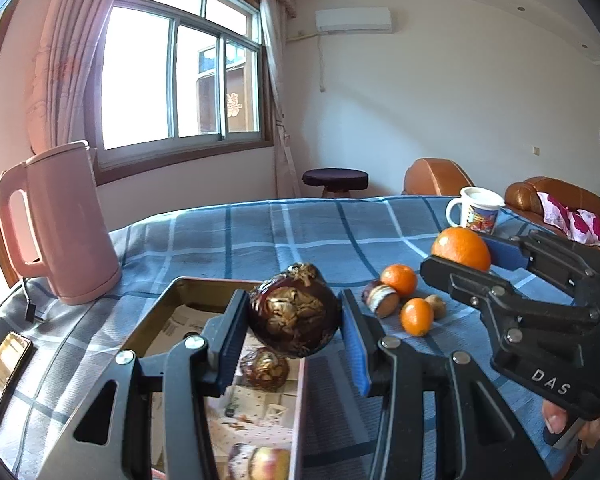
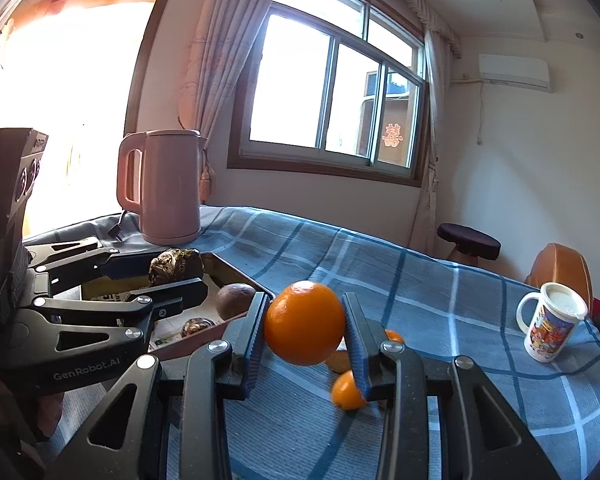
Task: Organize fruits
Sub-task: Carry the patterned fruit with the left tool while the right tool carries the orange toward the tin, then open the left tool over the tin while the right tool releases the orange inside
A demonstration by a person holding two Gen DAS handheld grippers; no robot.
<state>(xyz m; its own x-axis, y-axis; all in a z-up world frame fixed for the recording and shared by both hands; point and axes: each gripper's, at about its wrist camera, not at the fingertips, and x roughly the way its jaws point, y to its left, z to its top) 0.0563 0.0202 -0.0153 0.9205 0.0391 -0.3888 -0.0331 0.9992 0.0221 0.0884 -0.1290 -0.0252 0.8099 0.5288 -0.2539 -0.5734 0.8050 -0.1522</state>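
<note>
My left gripper (image 1: 294, 316) is shut on a dark brown mangosteen (image 1: 294, 316) and holds it over the right edge of a rectangular metal tray (image 1: 188, 286). The tray holds another dark fruit (image 1: 265, 369) and an apple (image 1: 270, 462). My right gripper (image 2: 305, 326) is shut on a large orange (image 2: 305, 323), held above the blue checked cloth; it shows in the left wrist view (image 1: 462, 249) too. Two small tangerines (image 1: 399, 279) (image 1: 417, 316), a cut brown fruit (image 1: 382, 298) and a kiwi-like fruit (image 1: 436, 306) lie on the cloth between the grippers.
A pink kettle (image 1: 60, 224) stands at the table's back left with its cord. A phone (image 1: 2, 372) lies at the left edge. A printed white mug (image 1: 478, 212) stands at the back right. Brown sofas (image 1: 556, 196) and a stool (image 1: 335, 180) are beyond the table.
</note>
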